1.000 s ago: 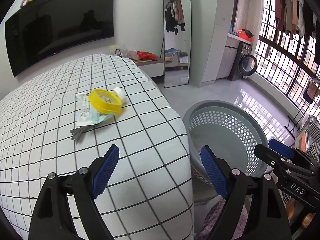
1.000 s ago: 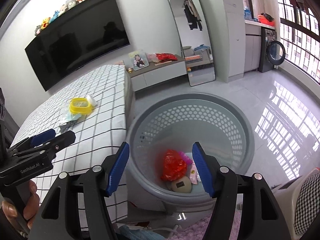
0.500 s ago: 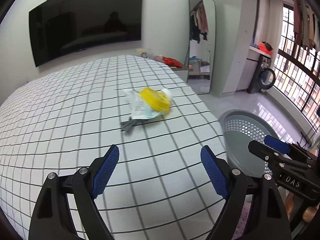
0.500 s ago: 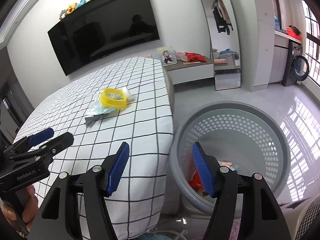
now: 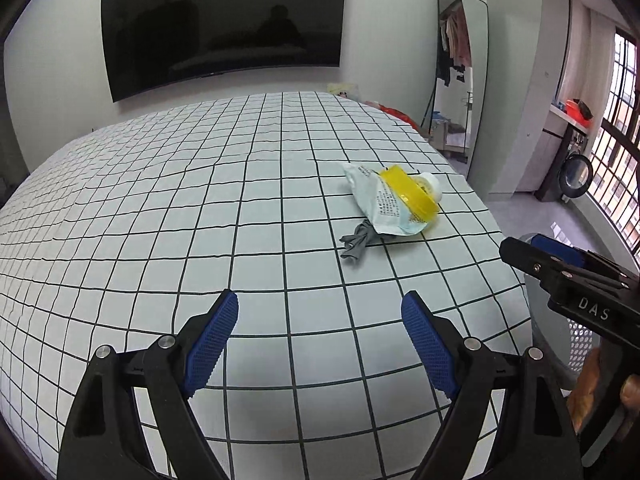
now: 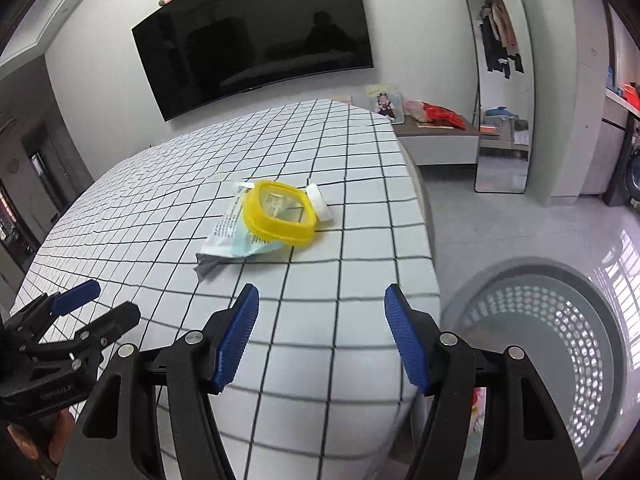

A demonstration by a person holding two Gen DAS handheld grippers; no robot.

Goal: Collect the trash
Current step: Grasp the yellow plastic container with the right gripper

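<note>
Your left gripper (image 5: pixel 320 320) hangs over the checked bed (image 5: pixel 200 208) w/ jaws spread wide, nothing btwn them. Your right gripper (image 6: pixel 318 316) also stands apart & empty, above the bed's near corner. Trash pile sits ahead on the bed near its right edge: a yellow ring lid (image 6: pixel 279 213) lying on a crumpled wrapper (image 6: pixel 226 236), a white cap (image 6: pixel 320 202) touching the lid, a grey scrap (image 6: pixel 206 268) just below the wrapper. Perforated grey basket (image 6: pixel 560 344) stands on the floor beside the bed, right of your right gripper

Yellow lid (image 6: pixel 279 213), white bedsheet (image 5: pixel 160 216) with black grid, grey perforated basket (image 6: pixel 560 344).
</note>
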